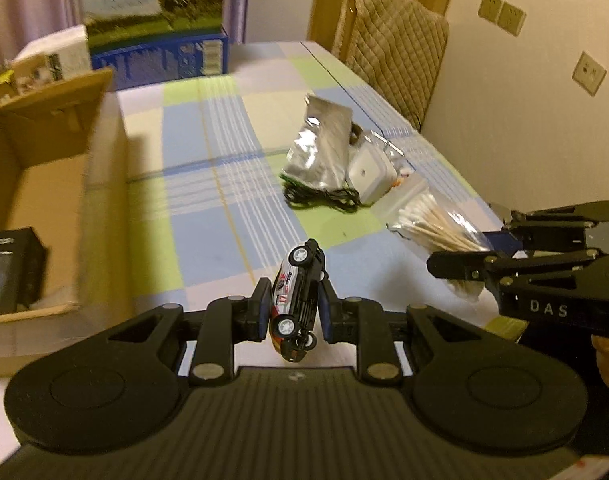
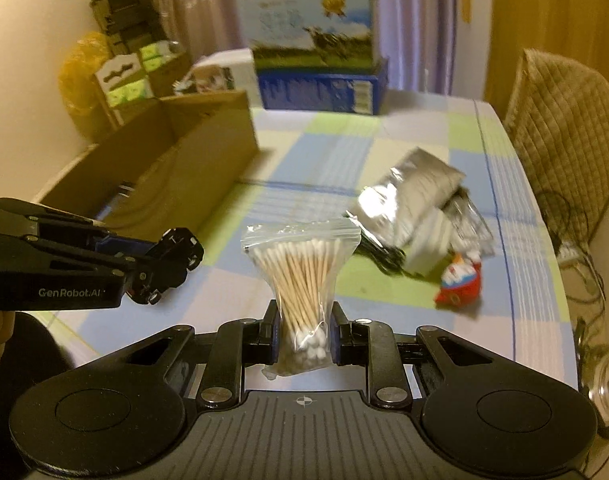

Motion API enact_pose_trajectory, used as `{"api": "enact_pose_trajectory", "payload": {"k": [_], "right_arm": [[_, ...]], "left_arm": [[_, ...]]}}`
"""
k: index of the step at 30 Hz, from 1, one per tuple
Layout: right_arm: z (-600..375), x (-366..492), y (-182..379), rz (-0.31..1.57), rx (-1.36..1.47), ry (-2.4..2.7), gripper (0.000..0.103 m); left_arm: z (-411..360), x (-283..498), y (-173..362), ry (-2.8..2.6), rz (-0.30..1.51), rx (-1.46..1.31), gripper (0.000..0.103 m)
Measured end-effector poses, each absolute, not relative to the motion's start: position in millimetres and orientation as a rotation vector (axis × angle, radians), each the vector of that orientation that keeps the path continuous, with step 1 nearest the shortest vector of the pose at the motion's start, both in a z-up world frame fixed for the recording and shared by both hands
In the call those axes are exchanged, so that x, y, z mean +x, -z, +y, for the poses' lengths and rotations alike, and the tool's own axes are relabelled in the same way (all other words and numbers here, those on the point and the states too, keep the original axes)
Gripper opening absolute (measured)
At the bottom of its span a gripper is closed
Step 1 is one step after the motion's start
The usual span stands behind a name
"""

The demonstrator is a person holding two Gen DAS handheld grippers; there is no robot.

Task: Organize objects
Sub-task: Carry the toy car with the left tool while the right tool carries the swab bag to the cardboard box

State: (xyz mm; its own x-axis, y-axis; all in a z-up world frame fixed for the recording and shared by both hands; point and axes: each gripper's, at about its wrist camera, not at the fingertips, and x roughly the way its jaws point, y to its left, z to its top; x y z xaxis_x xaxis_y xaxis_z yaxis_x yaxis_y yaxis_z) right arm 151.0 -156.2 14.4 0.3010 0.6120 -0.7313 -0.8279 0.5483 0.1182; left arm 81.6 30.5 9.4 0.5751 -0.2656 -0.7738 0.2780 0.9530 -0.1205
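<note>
Above the checked tablecloth [image 1: 208, 184], left hand-held gripper [image 1: 293, 312] pinches a white-black toy car [image 1: 296, 300], right hand-held gripper [image 2: 303, 334] a swab bag [image 2: 300, 280].

Cream wall [image 1: 504, 92], quilted chair [image 1: 388, 52], possibly curtains [image 2: 208, 4] behind.

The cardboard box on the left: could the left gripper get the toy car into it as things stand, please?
Probably yes. The left gripper is shut on the toy car, the cardboard box is open-topped beside it, and nothing visible lies between them.

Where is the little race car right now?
The toy car is pinched in the left gripper, lifted above the checked tablecloth, between the cardboard box and the cotton swab bag.
</note>
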Motion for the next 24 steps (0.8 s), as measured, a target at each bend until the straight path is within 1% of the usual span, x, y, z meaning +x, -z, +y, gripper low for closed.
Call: {"api": "enact_pose_trajectory", "payload": {"k": [14, 24], "right_arm": [[-78.8, 101.1, -51.5, 0.747, -0.351, -1.155, 0.02], [-20.5, 88.1, -50.1, 0.777, -0.346, -1.247, 0.02]], "left_arm": [[115.8, 56.7, -72.9, 0.164, 0.809, 0.025, 0.02], [194.3, 58.3, -92.6, 0.031, 0.788, 0.024, 0.02]]}}
